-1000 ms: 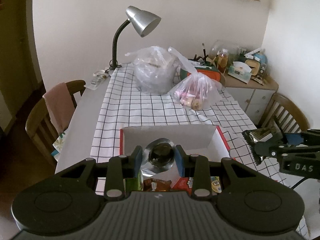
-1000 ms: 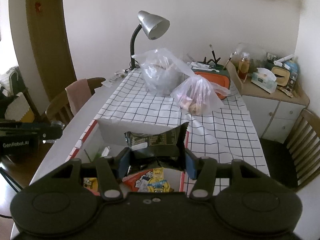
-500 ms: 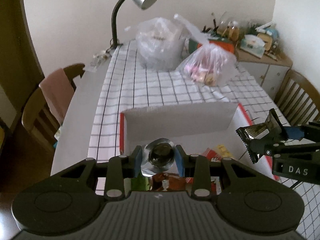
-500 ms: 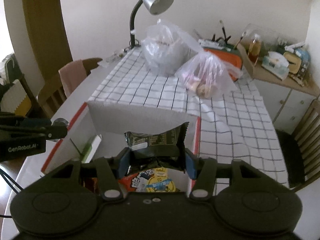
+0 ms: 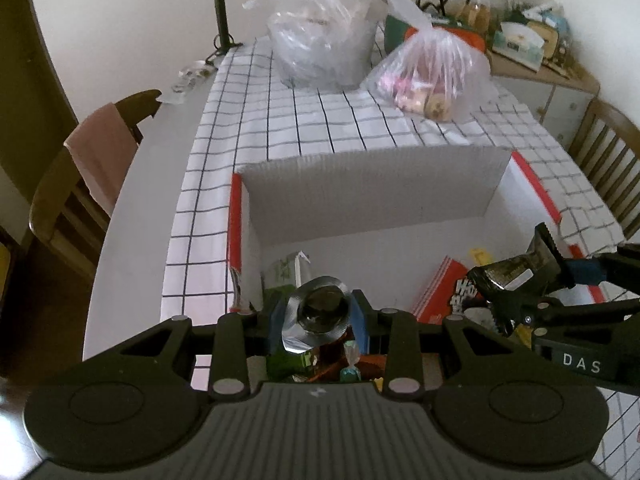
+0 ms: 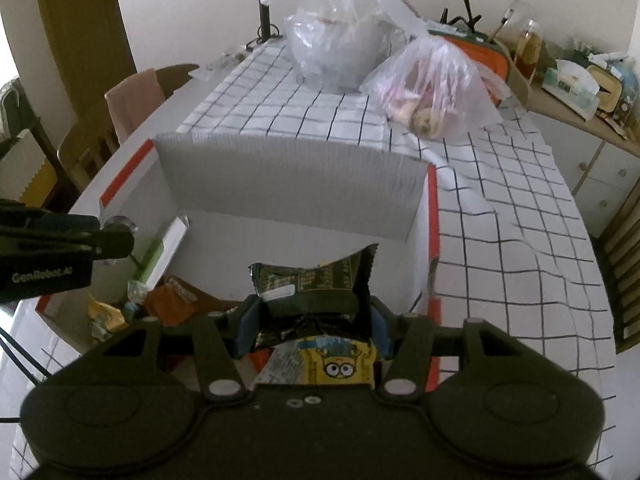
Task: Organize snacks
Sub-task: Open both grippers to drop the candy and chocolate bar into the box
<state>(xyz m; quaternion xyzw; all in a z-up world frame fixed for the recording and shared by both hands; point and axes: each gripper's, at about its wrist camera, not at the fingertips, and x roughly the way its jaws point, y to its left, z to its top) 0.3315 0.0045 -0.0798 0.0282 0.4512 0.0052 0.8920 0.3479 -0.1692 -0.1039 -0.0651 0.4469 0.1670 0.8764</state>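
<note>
A white cardboard box with red edges (image 5: 372, 200) sits open on the checked tablecloth; it also shows in the right wrist view (image 6: 288, 188). Several snack packets lie inside, among them a red one (image 5: 440, 296) and a yellow one (image 6: 340, 360). My left gripper (image 5: 318, 314) is shut on a round silver-foil snack (image 5: 320, 312) and holds it over the box's left part. My right gripper (image 6: 312, 316) is shut on a dark green snack packet (image 6: 316, 284) over the box's right part. The right gripper also shows in the left wrist view (image 5: 516, 280).
Two clear plastic bags stand behind the box, a large one (image 5: 324, 36) and a smaller one with pink items (image 5: 432, 76). A desk lamp stem (image 5: 222, 8) is at the back left. Wooden chairs (image 5: 80, 184) flank the table. A cluttered sideboard (image 6: 576, 84) stands right.
Both grippers have moved forward and down over the open box, each still holding its snack. The box now fills more of both views.
</note>
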